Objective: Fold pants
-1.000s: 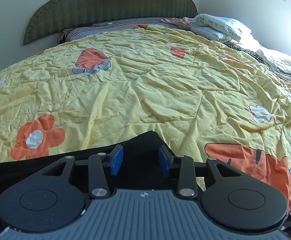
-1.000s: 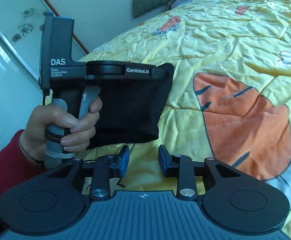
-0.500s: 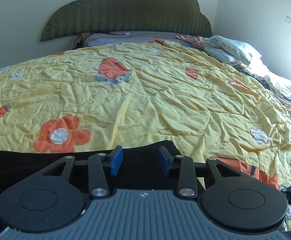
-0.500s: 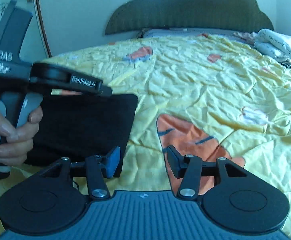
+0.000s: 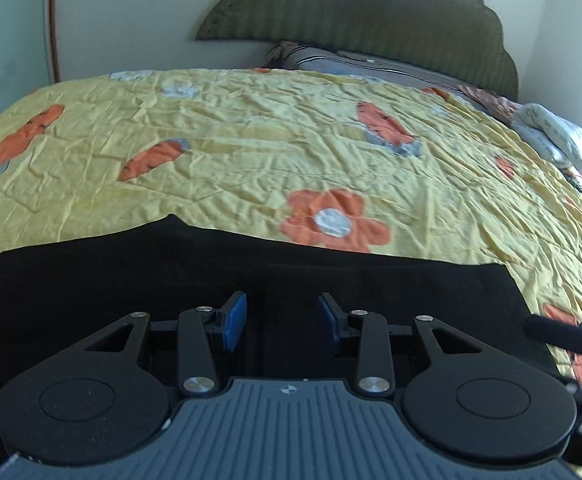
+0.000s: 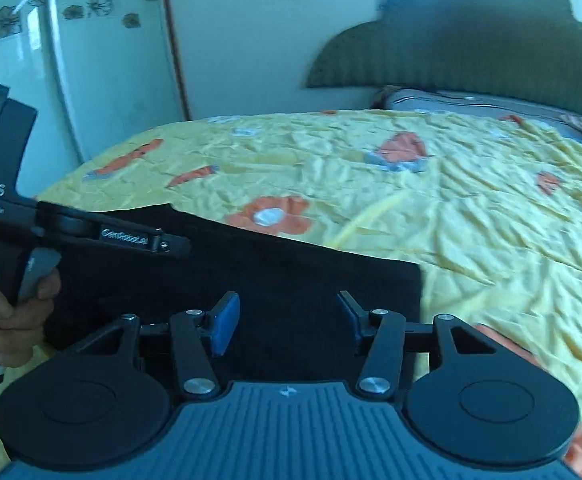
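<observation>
Black pants lie flat on the yellow flowered bedspread, their far edge straight and their right corner square. My left gripper hovers over the dark cloth, open, with nothing between its blue pads. The same pants fill the lower middle of the right wrist view. My right gripper hangs above their right part, open and empty. A hand holds the left gripper's handle at the left edge of that view. A tip of the right gripper's body shows at the right of the left wrist view.
A green padded headboard and grey pillows stand at the far end. Folded pale bedding lies at the far right. A glass wardrobe door with flower decals stands left of the bed.
Both views have swung left along the bed, and more of the pants lies below each gripper. The right gripper's jaws have widened. The left jaws keep the same gap.
</observation>
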Motion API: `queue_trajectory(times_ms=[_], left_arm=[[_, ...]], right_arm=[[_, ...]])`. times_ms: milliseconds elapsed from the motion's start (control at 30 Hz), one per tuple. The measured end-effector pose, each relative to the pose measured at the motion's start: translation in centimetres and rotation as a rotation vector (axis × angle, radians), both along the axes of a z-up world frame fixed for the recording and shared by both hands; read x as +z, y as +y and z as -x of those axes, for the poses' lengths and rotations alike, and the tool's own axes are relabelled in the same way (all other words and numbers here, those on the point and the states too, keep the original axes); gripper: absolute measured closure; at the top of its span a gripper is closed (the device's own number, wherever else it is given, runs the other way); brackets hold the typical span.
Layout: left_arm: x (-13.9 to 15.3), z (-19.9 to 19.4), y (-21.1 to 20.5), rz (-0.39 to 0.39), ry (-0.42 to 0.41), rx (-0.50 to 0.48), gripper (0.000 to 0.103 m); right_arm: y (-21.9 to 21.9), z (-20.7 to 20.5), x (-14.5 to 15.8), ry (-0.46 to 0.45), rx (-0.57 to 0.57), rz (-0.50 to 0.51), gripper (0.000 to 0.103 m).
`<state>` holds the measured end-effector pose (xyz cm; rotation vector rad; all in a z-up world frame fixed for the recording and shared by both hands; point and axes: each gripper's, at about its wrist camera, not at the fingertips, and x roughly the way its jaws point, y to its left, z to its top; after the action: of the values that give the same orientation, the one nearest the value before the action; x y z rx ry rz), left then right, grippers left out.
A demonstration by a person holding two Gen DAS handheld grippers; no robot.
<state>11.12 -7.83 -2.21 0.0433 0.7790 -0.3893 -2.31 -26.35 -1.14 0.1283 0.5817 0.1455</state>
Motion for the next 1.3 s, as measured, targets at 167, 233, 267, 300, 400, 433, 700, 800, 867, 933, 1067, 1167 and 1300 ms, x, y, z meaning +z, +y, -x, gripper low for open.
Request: queue_trajectory(times_ms=[167, 233, 267, 300, 400, 433, 700, 800, 867, 933, 1067, 1167, 1300], left_arm=[[-0.3, -3.1, 2.0, 0.084, 0.091, 0.006, 0.062], [-0.7, -3.9, 2.3, 0.129, 0.125, -0.020, 0.055], [-0.9, -4.3, 2.3, 0.134, 0.136, -0.030, 0.051], [-1.2, -4.5, 2.2, 0.140, 0.137, -0.031, 0.051], [-1.3, -4.9, 2.0, 0.161, 0.118, -0.054, 0.044], [-1.4, -5.1, 1.9, 0.168, 0.119, -0.058, 0.043], [-1.4, -4.8, 0.7, 0.082, 0.042, -0.078, 0.082], [-1.0, -4.1, 0.2, 0.034, -0.037, -0.070, 0.098], [-1.0, -4.4, 0.3, 0.047, -0.036, -0.067, 0.098], [-1.5, -4.8, 0.3, 0.040, -0.016, -0.063, 0.098], [-1.2, -4.2, 1.4, 0.048, -0.024, -0.037, 0.097], [-0.2, -3.2, 2.4, 0.067, -0.035, -0.023, 0.087], [0.1, -1.7, 2.5, 0.051, -0.028, -0.053, 0.081]], right_arm=[[4.8, -4.3, -2.1, 0.085, 0.071, 0.090, 0.051], [6.2, -3.0, -1.1, 0.022, 0.105, 0.133, 0.051], [6.8, -2.3, -0.6, -0.006, 0.135, 0.131, 0.051], [7.5, -1.5, -0.3, -0.027, 0.166, 0.137, 0.051], [10.5, -0.3, -0.4, -0.066, 0.245, 0.240, 0.051], [11.6, -0.1, -0.8, -0.066, 0.274, 0.288, 0.052], [14.8, -0.5, -2.6, -0.055, 0.327, 0.444, 0.093], [14.8, -0.6, -2.5, -0.071, 0.319, 0.430, 0.096], [14.6, -0.9, -2.3, -0.067, 0.325, 0.410, 0.096], [14.5, -1.3, -2.6, -0.038, 0.347, 0.397, 0.094], [13.7, 0.1, -1.0, -0.057, 0.377, 0.338, 0.094], [11.2, 0.5, 1.0, -0.104, 0.328, 0.203, 0.094], [8.9, -1.3, 0.5, -0.066, 0.165, 0.201, 0.093]])
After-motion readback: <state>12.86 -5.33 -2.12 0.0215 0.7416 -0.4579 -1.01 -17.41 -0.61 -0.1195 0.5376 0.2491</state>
